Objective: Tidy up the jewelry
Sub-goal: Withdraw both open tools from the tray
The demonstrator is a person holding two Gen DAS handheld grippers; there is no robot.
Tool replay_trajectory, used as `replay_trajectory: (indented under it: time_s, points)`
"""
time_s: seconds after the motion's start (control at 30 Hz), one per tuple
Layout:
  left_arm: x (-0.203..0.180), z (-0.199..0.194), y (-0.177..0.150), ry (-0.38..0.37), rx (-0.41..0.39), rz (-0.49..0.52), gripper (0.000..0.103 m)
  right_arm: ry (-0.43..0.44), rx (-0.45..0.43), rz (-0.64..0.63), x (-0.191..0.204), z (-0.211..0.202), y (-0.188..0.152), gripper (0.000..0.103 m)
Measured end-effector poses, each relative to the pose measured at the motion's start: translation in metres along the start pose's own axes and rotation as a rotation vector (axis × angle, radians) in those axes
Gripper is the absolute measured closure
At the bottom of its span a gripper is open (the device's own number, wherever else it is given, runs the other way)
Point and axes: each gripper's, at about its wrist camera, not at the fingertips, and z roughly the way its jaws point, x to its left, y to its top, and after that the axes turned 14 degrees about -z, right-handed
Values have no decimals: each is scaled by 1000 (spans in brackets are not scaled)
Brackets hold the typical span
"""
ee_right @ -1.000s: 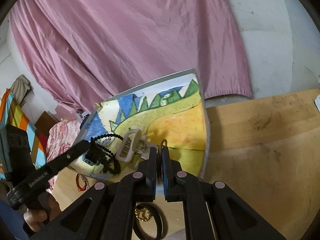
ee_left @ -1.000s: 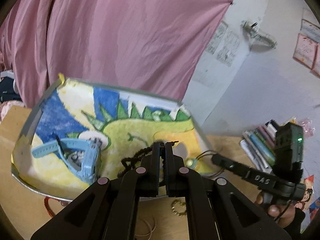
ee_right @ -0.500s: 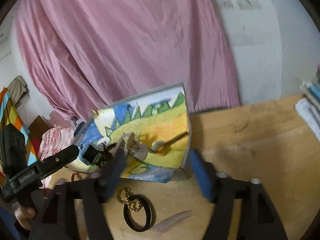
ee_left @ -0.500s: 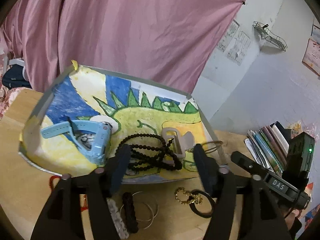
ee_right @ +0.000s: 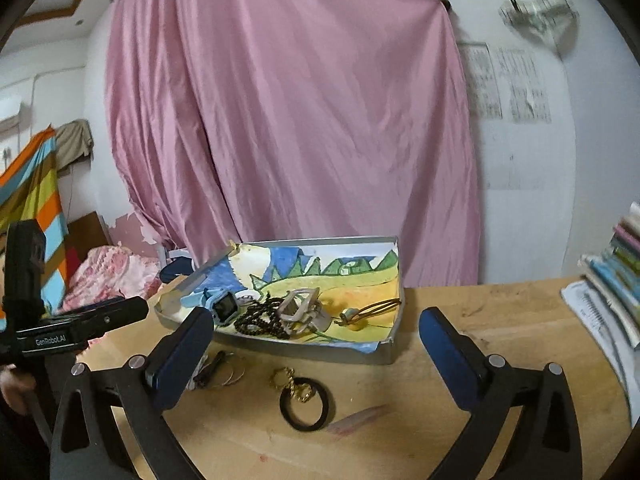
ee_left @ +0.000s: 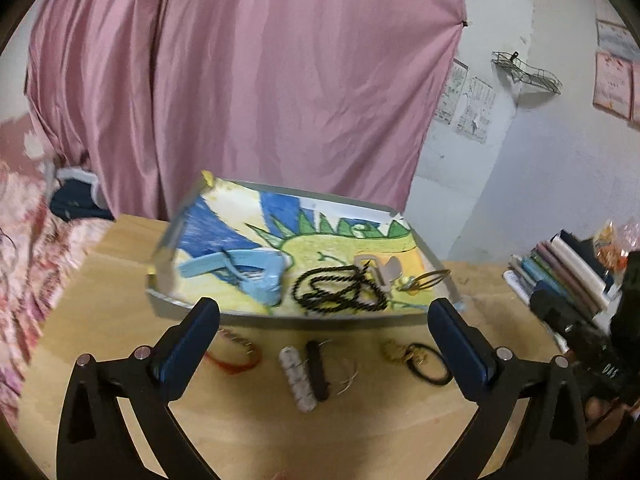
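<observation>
Jewelry: watch point(ee_left: 256, 276), black beads point(ee_left: 340, 290) and a clip lie in the tray point(ee_right: 352, 354); a black ring point(ee_right: 306, 402) and bracelets point(ee_left: 306, 376) wait on the table point(ee_right: 400, 440) just in front. My left gripper point(ee_left: 326, 344) and right gripper point(ee_right: 316, 352) hang spread wide, empty, back from the tray. Likely placed to pick up those leftovers.

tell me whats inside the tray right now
In the tray: a blue watch, black beads, a beige clasp and a gold hoop, all on a drawing covering its floor.

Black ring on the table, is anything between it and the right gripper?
Nothing visible. The black ring lies on bare table before the tray, and the open right gripper has a clear path down.
</observation>
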Motion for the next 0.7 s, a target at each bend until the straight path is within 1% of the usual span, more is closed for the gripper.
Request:
replay_trajectory:
  time_s: [0.13, 0.2, 0.4, 0.53, 0.6, 0.7]
  points:
    - [3, -18, -23, 56, -68, 83, 1, -15, 10, -40, 17, -12, -6, 0]
    - [7, -25, -34, 56, -74, 94, 1, -11, 15, -40, 22, -17, -11, 0]
    - [28, -46, -61, 16, -56, 44, 1, -40, 32, -72, 42, -37, -28, 0]
    - [41, -67, -74, -6, -56, 13, 1, -51, 57, -79, 52, -48, -42, 0]
    - [46, -76, -81, 13, -63, 16, 1, -54, 75, -81, 56, -49, -48, 0]
    - [51, -81, -91, 86, -41, 27, 1, -48, 116, -78, 60, -48, -56, 0]
